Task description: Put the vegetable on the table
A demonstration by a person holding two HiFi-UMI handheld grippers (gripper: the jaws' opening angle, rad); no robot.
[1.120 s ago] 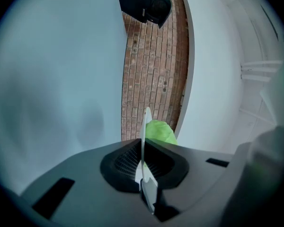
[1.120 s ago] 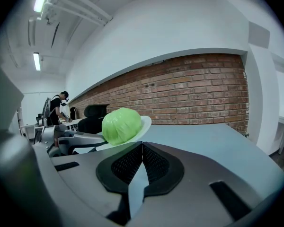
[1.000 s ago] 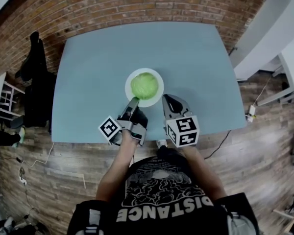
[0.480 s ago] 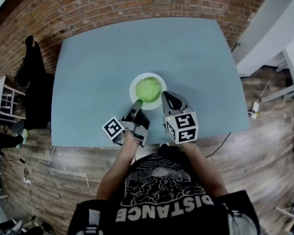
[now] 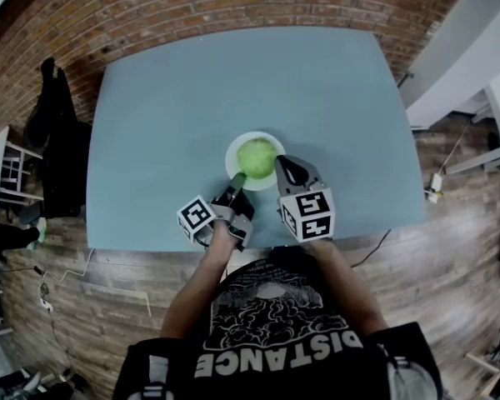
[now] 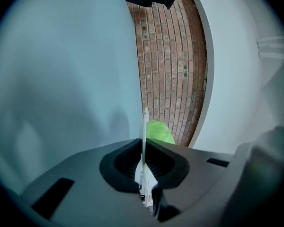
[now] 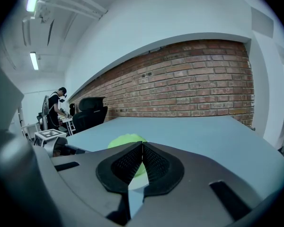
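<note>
Head view: a cabbage (image 5: 257, 157) on a plate (image 5: 232, 149), near the table's (image 5: 175, 90) front edge.

Left gripper view: left gripper (image 6: 143, 150) clamped on the plate's thin rim.

Right gripper view: right gripper (image 7: 142, 148) closed and empty, just short of the cabbage.

Likely light, round and leafy, so worth pinching gently across the middle.

Vegetable (image 5: 257, 157) on plate (image 5: 232, 156), on table (image 5: 167, 115); left gripper (image 5: 237, 180), right gripper (image 5: 281, 162) just before.

Blue table (image 5: 167, 107); white plate (image 5: 232, 155) near front edge.
</note>
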